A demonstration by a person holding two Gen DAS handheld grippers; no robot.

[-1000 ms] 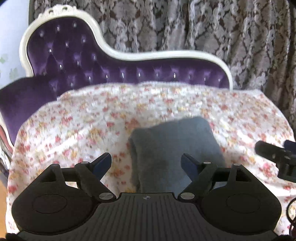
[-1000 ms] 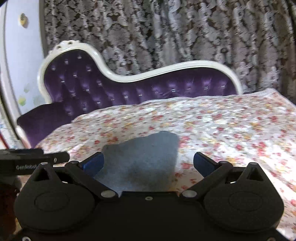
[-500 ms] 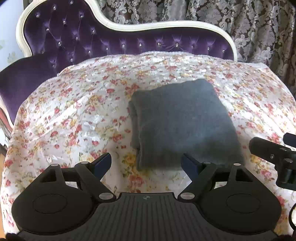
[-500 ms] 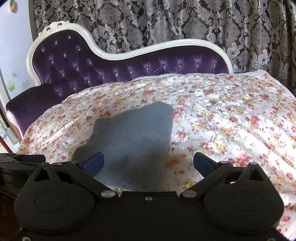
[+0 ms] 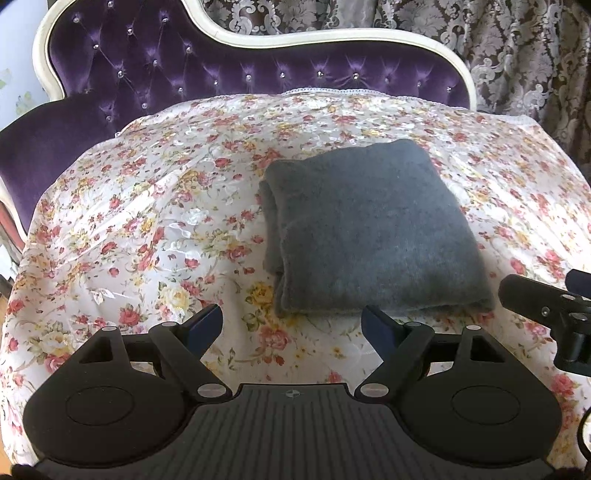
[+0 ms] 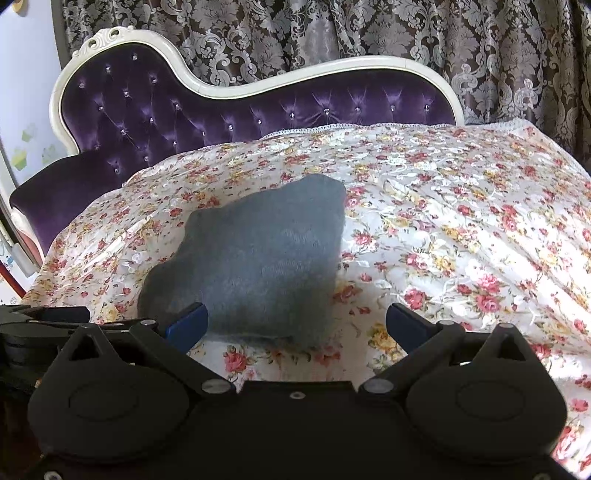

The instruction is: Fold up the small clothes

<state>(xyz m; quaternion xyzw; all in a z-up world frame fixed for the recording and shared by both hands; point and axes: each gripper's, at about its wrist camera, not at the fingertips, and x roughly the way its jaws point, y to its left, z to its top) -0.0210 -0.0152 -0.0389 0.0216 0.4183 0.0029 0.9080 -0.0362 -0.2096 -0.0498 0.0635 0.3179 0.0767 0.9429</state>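
A grey knitted garment [image 5: 373,229] lies folded into a thick rectangle on the floral cloth [image 5: 155,221]; it also shows in the right wrist view [image 6: 258,266]. My left gripper [image 5: 293,325] is open and empty, just short of the garment's near edge. My right gripper [image 6: 295,325] is open and empty at the garment's near edge, its left fingertip [image 6: 186,326] over the near left corner. The right gripper's body [image 5: 554,310] shows at the right edge of the left wrist view.
The floral cloth covers a purple tufted sofa [image 6: 166,110] with a white carved frame. Patterned dark curtains [image 6: 369,33] hang behind it. The left gripper's body [image 6: 33,325] sits at the left edge of the right wrist view.
Both grippers have pulled back and risen from the garment, staying open. The whole folded garment now shows in front of them.
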